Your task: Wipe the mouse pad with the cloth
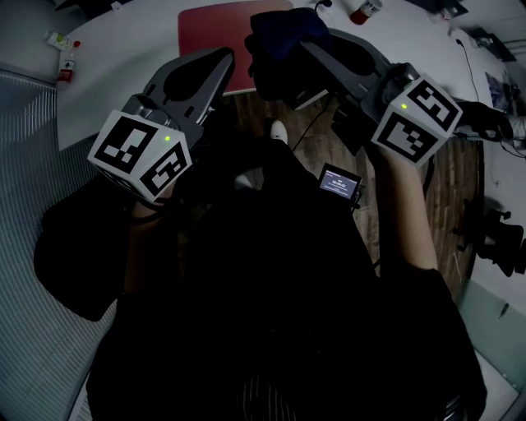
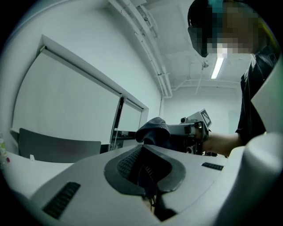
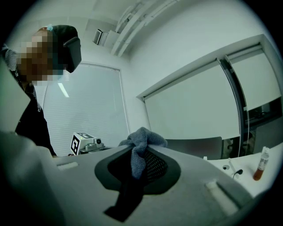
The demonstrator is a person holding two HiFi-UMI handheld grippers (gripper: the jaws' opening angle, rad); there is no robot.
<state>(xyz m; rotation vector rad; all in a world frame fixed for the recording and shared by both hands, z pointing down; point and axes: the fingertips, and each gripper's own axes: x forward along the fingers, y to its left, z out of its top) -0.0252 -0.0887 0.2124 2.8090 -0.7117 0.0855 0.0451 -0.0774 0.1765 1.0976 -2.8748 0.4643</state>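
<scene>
The red mouse pad [image 1: 207, 37] lies on the white table [image 1: 123, 49] at the top of the head view, with its right part hidden. My right gripper [image 1: 306, 48] is shut on a dark blue-grey cloth [image 1: 281, 39], which hangs bunched over the pad's right side. In the right gripper view the cloth [image 3: 140, 143] sticks out between the jaws of that gripper [image 3: 141, 149]. My left gripper [image 1: 215, 64] is held at the pad's near edge, shut with nothing in it. In the left gripper view its jaws [image 2: 145, 148] meet, and the cloth [image 2: 153, 129] shows beyond them.
A small bottle with a red cap [image 1: 67, 67] lies on the table at the left and a red and white bottle [image 1: 366, 8] stands at the back. A small screen device [image 1: 339, 182] hangs below the right gripper. Wooden floor and cables lie to the right.
</scene>
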